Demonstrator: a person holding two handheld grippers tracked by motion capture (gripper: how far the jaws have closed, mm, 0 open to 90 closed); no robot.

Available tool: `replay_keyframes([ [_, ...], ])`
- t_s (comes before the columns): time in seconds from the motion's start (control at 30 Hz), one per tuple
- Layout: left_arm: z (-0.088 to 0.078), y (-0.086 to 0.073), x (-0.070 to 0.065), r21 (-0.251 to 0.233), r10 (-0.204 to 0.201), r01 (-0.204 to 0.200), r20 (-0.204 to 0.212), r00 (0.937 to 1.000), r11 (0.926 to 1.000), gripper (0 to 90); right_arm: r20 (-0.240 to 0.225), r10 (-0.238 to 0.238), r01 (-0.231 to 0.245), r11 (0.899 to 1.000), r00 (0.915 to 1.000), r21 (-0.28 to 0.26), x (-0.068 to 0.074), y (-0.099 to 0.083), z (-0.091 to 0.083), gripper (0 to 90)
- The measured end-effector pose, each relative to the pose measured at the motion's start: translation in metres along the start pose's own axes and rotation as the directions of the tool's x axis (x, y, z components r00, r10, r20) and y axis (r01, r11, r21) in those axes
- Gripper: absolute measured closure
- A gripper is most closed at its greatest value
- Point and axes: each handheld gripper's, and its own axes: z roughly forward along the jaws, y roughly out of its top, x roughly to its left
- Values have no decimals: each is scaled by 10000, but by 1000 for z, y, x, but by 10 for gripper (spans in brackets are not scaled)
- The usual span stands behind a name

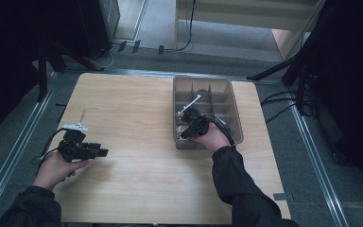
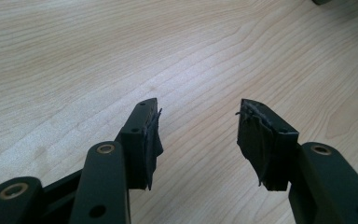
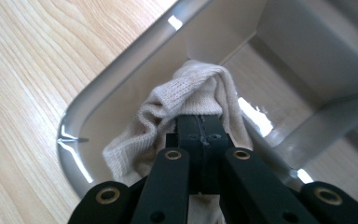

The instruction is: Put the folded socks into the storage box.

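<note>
The right gripper (image 3: 199, 122) is clamped on a cream knitted cloth (image 3: 168, 116) in the near-left corner compartment of the grey divided bin (image 1: 236, 118), which sits by the table's (image 1: 137, 142) far right edge. The left gripper (image 2: 198, 133) waits by the left edge, jaws apart and empty. The pinch catches just a fold, so I'd expect the cloth to snag on the bin wall or slip free on lifting.

— Where's the left gripper (image 1: 105, 152)?
— Near left, held low and level, jaws apart with nothing between them.
— And the right gripper (image 1: 185, 133)?
— Further out at centre-right, angled down from a bent wrist, jaws pressed together.
</note>
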Motion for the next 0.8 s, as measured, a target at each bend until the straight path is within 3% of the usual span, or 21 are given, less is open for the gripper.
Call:
replay_keyframes([
  [0.2,1,1,-1,-10,40,-40,-19,10000,10000,475,-34,250,-251,9974,9997,-677,-3,-3,-19,892],
  [0.33,0,1,-2,-75,53,-53,-10,10000,10000,473,-30,490,-490,9896,9988,-1355,-5,-6,-35,887],
  [0.8,5,4,-8,-12,233,-233,21,9997,9997,458,45,525,-504,9766,9986,-2093,-2,-21,-54,790],
])
